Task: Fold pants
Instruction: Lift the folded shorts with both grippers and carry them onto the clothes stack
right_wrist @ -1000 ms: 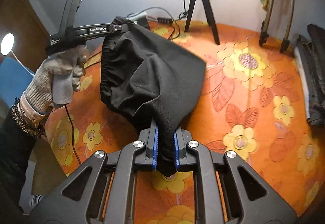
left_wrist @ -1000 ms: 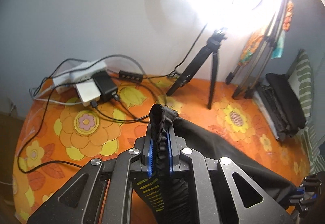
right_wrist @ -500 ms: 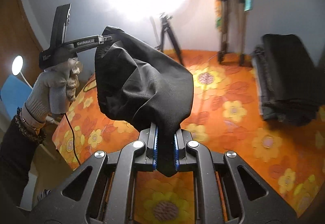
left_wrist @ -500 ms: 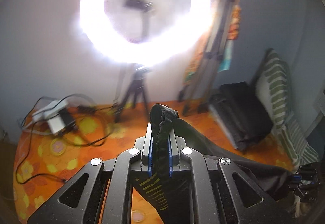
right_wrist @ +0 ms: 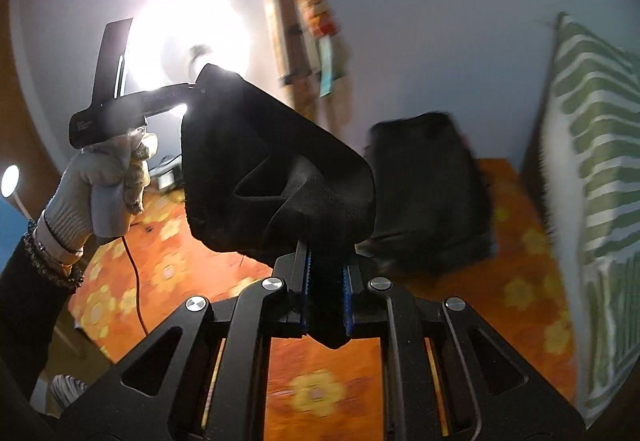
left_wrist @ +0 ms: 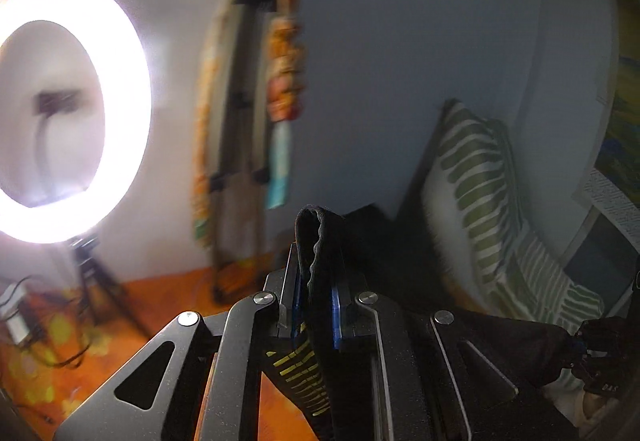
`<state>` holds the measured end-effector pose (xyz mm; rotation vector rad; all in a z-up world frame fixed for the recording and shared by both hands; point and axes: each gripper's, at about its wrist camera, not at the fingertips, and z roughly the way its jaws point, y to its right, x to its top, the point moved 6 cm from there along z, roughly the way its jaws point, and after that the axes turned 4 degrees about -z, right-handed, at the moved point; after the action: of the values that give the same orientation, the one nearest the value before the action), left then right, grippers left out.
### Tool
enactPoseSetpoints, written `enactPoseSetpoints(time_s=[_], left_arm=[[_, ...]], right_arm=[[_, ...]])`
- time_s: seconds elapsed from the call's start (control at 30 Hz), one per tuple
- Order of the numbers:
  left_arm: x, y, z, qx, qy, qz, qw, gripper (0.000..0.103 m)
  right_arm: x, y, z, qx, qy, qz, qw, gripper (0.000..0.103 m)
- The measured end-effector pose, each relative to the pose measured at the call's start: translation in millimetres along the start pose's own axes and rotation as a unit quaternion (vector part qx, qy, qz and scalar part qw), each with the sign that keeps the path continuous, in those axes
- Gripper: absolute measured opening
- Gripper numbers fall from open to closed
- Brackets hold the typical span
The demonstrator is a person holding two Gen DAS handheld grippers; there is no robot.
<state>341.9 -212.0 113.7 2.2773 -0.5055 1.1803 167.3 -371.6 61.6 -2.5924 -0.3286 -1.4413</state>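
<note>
**Two tongs clamped on the pants, cloth off the bed**

Both of my tongs are nearly closed, each pinching black fabric.

Left tongs (left_wrist: 316, 305): lower centre of the left wrist view. Blue pads squeeze the gathered elastic waistband of the pants (left_wrist: 320, 241); the band sticks up above the fingertips in a folded ridge. More black cloth runs off to the lower right of that frame, where my right tongs (left_wrist: 592, 345) show small and dark at the edge.

Right tongs (right_wrist: 326, 293): lower centre of the right wrist view, shut on another bunch of the same pants (right_wrist: 280, 169). From there the cloth rises up and to the left as a slack, creased sheet to the left tongs (right_wrist: 192, 89), gripped by my gloved left hand (right_wrist: 104, 181) at mid left. The span hangs above the orange flowered bedspread (right_wrist: 520, 281), apart from it as far as I can tell.

Background, blurred: ring light (left_wrist: 60, 109) upper left, a folded black stack (right_wrist: 428, 193) right of centre on the bedspread, a green striped pillow (right_wrist: 592, 161) far right.
</note>
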Motion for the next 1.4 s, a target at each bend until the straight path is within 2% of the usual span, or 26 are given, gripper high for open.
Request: enactPoseSetpoints(time_s=[0.2,0.33,0.4,0.5,0.6,0.73,0.8,0.87,0.9,1.03,1.1,1.17,1.3,1.4], left_arm=[[34.1,43.3,57.2,-0.033,0.015,0.013,0.9993,0.009],[49.3,50.7,89.7,-0.040,0.022,0.015,0.9989,0.010],[50.3,48.2,105.0,-0.039,0.018,0.010,0.9990,0.010],[40.8,35.4,145.4,-0.022,-0.004,0.002,0.9998,0.009],[18.6,24.4,187.9,0.007,-0.046,0.010,0.9988,0.010],[-4.4,13.3,215.9,0.048,-0.075,0.020,0.9958,0.013],[-6.4,7.6,213.5,0.054,-0.076,0.009,0.9956,0.018],[-4.3,7.1,206.8,0.064,-0.073,0.016,0.9952,0.031],[-2.0,6.1,203.4,0.075,-0.067,0.024,0.9947,0.033],[1.3,10.0,158.0,0.089,-0.030,0.049,0.9944,0.043],[-6.9,13.3,137.3,0.066,-0.024,0.060,0.9957,0.043],[-29.4,26.3,121.3,0.029,-0.042,0.081,0.9954,0.043],[-81.2,54.0,109.5,-0.022,-0.085,0.136,0.9868,0.044],[-110.9,80.9,117.0,-0.052,-0.107,0.161,0.9798,0.051]], right_arm=[[27.7,66.5,-1.9,-0.045,0.021,0.002,0.999,0.013],[46.3,100.5,8.4,-0.064,0.034,-0.006,0.997,0.013],[49.6,117.3,26.6,-0.063,0.034,-0.002,0.997,0.013],[39.4,137.7,62.8,-0.051,0.018,0.018,0.998,0.013],[14.0,155.9,108.3,-0.031,-0.022,0.054,0.998,0.013],[-16.3,169.0,147.4,-0.027,-0.065,0.073,0.995,0.013],[-25.2,171.1,152.4,-0.025,-0.074,0.074,0.994,0.013],[-27.0,170.8,152.8,-0.023,-0.075,0.072,0.994,0.013],[-27.4,171.6,151.8,-0.021,-0.074,0.074,0.994,0.013],[-22.6,172.8,147.6,0.001,-0.070,0.093,0.993,0.013],[-19.5,176.4,150.3,0.010,-0.069,0.104,0.992,0.013],[-12.9,175.2,148.9,0.022,-0.067,0.119,0.990,0.013],[1.6,178.7,145.6,0.049,-0.057,0.158,0.985,0.013],[13.0,182.6,143.8,0.061,-0.048,0.177,0.981,0.013]])
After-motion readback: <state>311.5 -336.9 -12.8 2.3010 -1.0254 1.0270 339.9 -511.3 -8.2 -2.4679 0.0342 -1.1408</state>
